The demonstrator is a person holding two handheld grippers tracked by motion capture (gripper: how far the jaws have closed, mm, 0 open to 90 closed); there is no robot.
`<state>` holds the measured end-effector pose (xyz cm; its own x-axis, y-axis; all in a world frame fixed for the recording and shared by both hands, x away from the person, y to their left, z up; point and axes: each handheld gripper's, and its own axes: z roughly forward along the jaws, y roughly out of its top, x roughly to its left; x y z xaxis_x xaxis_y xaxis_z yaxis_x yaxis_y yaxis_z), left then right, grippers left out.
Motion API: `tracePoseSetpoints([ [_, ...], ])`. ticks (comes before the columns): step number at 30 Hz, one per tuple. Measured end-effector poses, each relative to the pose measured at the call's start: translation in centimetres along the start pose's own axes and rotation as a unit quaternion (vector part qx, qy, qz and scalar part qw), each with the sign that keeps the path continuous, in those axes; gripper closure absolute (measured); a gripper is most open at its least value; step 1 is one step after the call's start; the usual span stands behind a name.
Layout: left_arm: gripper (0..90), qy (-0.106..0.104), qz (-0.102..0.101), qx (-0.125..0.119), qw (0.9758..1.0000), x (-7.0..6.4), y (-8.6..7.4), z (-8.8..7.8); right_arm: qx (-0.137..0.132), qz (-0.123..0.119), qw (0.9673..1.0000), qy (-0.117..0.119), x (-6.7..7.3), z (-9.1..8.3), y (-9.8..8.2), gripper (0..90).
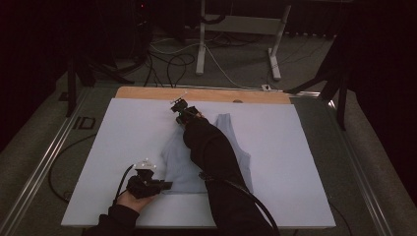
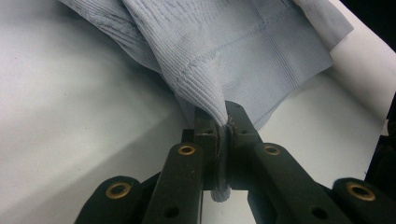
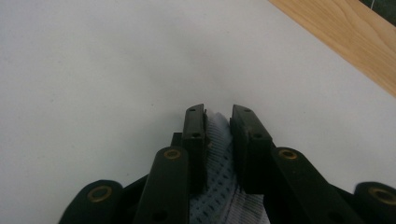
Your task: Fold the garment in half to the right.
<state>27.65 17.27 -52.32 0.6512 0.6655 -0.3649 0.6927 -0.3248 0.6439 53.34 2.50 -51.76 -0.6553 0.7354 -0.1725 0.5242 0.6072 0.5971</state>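
Note:
A pale blue ribbed knit garment [image 1: 175, 164] lies on the white sheet [image 1: 295, 147], partly under the person's right sleeve. At the sheet's near left, my left gripper [image 1: 167, 185] is shut on a corner of the garment's hem. In the left gripper view the fabric [image 2: 233, 42] is pinched between the jaws [image 2: 223, 114] and pulled into a ridge. Towards the sheet's far edge, my right gripper [image 1: 178, 106] holds another part. Mesh-like blue cloth [image 3: 217, 154] fills the narrow gap between its jaws [image 3: 218, 112].
A strip of wooden tabletop [image 1: 206, 94] runs along the far edge of the sheet and appears as wood [image 3: 345, 32] in the right gripper view. Beyond it are white table legs [image 1: 200, 44] and cables [image 1: 172, 64] on the floor. A metal rail [image 1: 44, 157] borders the left side.

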Motion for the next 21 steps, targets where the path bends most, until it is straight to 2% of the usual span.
tracePoseSetpoints([
  [2,86.0,-0.001,-0.001,0.000,1.0000,0.0,0.0,0.0,0.003,-0.010,0.9999,-0.006,0.1,-0.1,0.0,80.5],
  [3,86.0,-0.001,-0.001,0.000,1.0000,0.0,0.0,0.0,0.000,-0.009,1.0000,-0.003,0.1,-0.1,0.1,86.5],
  [4,86.0,-0.001,-0.001,-0.001,1.0000,0.0,0.0,0.0,0.000,-0.007,1.0000,-0.001,0.0,-0.3,0.2,87.1],
  [6,86.0,-0.001,-0.002,-0.001,1.0000,0.1,0.0,0.0,0.004,-0.018,0.9998,-0.010,0.1,-0.4,0.3,87.4],
  [11,86.0,-0.001,-0.002,-0.002,1.0000,0.0,0.1,-0.1,-0.002,-0.023,0.9997,-0.012,-0.1,-1.1,0.3,87.7],
  [13,86.0,-0.002,-0.004,-0.003,1.0000,0.0,0.1,-0.1,-0.020,-0.022,0.9995,-0.010,-0.6,-2.0,0.4,87.8],
  [21,86.0,-0.006,-0.002,-0.006,1.0000,-0.2,0.3,-0.1,-0.043,-0.020,0.9989,-0.004,-1.0,-3.6,0.6,87.7],
])
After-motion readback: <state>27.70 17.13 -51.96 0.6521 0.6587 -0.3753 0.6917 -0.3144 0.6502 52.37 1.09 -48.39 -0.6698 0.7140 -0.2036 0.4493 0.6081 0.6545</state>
